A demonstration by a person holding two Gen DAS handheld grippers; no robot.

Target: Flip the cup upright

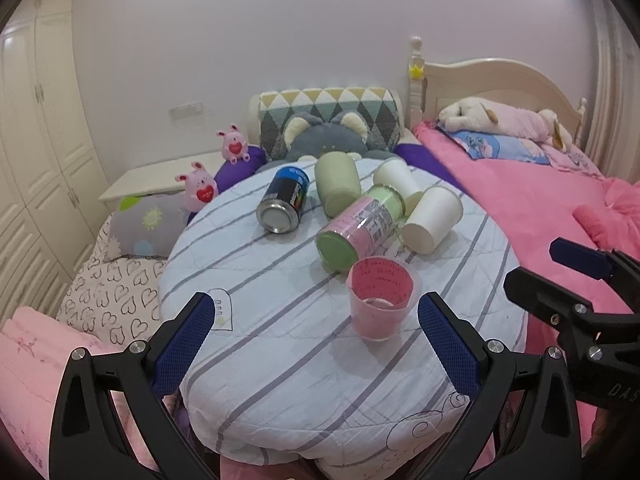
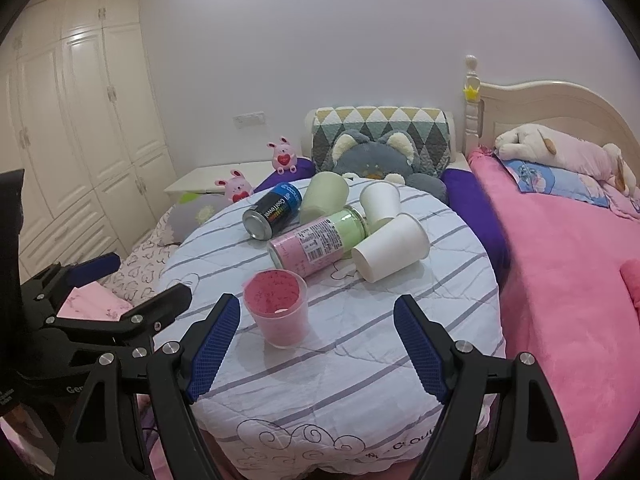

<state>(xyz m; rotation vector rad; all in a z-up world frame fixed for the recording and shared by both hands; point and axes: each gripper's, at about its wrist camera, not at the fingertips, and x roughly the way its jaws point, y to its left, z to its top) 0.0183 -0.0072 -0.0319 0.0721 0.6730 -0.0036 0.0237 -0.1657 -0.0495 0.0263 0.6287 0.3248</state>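
From the left wrist: left claw (image 1: 316, 322) spread wide and empty, hanging short of the pink cup (image 1: 379, 302), which stands mouth-up at the near edge of the round tabletop (image 1: 248, 380), apart from the can (image 1: 284, 200), jar (image 1: 360, 226) and paper cups (image 1: 432, 220) lying on their sides behind, probably awaiting the same treatment. From the right wrist: right claw (image 2: 318, 350) likewise spread and empty, pink cup (image 2: 279, 308) just ahead of its left finger, the upright pose suggesting this flip is finished.

Two matching black plastic grippers, left gripper (image 1: 316, 328) and right gripper (image 2: 316, 340), with textured blue finger pads (image 1: 184, 344) and silver screws (image 1: 137, 346).
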